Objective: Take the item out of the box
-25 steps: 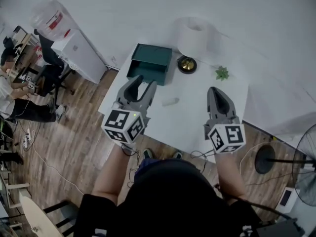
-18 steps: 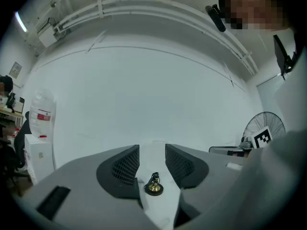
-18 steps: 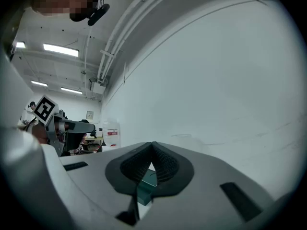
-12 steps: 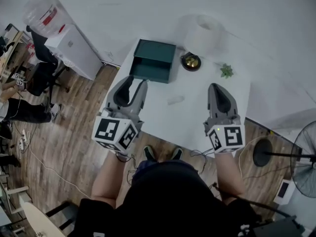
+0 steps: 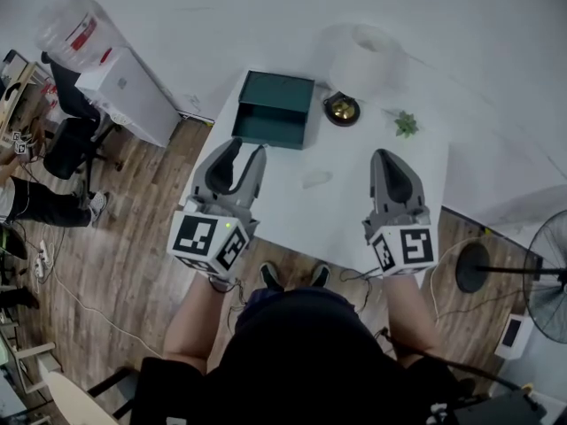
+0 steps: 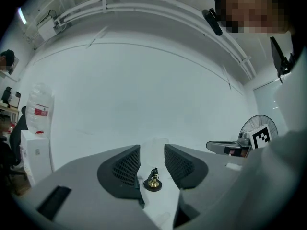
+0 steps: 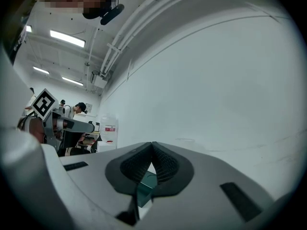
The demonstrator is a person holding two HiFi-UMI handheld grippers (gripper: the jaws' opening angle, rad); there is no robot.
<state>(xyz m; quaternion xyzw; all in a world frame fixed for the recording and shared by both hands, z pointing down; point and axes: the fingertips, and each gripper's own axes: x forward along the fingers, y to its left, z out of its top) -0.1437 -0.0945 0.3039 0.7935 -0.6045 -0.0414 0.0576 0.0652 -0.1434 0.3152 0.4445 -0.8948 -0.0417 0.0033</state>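
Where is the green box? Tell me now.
In the head view the green box sits at the far left corner of the white table, just left of the brass lamp base and ahead of the left gripper.

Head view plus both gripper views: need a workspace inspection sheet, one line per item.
Surface: white table, mostly bare.
Job's things: green box at the far edge, open; small pale item on the table in front of it, apart from it.
Clutter: lamp and small plant at the back.
Grippers: left gripper jaws apart, have just been closing, nothing between them; right gripper shut, empty. Both hover over the near edge.
Cables: cables trail on the wood floor, left.
Surroundings: water dispenser, office chair, fan, seated person.
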